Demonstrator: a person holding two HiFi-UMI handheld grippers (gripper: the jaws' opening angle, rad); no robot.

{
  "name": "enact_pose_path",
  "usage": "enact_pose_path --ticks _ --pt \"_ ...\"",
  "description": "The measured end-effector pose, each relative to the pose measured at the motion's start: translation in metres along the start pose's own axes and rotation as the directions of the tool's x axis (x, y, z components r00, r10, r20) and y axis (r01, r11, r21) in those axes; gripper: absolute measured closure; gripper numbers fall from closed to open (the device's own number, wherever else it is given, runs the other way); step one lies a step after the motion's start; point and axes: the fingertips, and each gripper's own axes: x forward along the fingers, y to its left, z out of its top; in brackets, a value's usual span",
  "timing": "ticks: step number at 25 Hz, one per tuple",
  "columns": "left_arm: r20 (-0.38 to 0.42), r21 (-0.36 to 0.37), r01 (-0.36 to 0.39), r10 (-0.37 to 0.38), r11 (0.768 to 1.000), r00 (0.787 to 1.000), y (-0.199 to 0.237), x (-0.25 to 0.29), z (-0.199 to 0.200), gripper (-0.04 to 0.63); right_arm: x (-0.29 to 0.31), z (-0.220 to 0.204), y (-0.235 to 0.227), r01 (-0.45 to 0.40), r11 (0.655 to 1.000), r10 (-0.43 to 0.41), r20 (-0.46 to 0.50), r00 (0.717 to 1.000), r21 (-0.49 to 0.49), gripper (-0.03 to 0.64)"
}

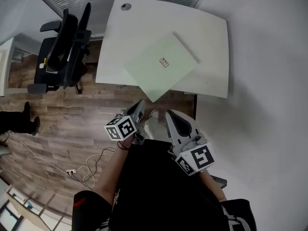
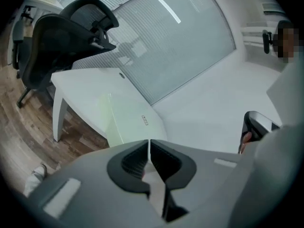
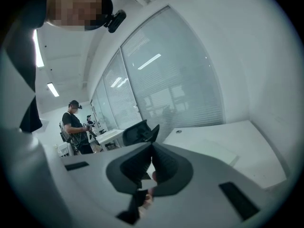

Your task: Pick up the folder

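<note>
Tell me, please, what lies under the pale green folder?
The folder lies on the white desk, its near corner jutting past the edge over the wood floor. Anything it covers is hidden.

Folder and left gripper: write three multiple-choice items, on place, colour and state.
1. Where does the folder lie?
A. on a shelf
B. on the white desk, one corner past its edge
C. in a drawer
2. What colour is the folder?
A. red
B. black
C. pale green
3. How do the left gripper's jaws stand?
A. shut, nothing between them
B. wide open
C. closed on the folder
Key: 1 B, it lies flat there in the head view; 2 C, its cover is that colour; 3 A, the left gripper view shows them together.
</note>
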Motion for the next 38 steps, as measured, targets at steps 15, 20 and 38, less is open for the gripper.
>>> enact_pose_path --ticks 15,20,38 --pt "0.005 -0.228 0.059 -0.060 0.972 0.998 0.036 0.043 -0.037 0.351 0.013 -0.003 -0.010 -0.166 0.985 0.163 -0.066 0.984 -0.042 0.618" --pt "0.043 -0.298 0.084 -0.075 0.951 0.996 0.049 0.059 -0.039 0.265 0.018 -0.002 -0.016 -0.192 0.980 0.188 -0.082 0.979 -0.053 0.618" --pt "0.061 -0.451 0.214 -0.209 0.867 0.976 0.058 0.101 -0.056 0.221 0.030 -0.016 -0.039 -0.174 0.984 0.168 -0.149 0.974 -0.024 0.618"
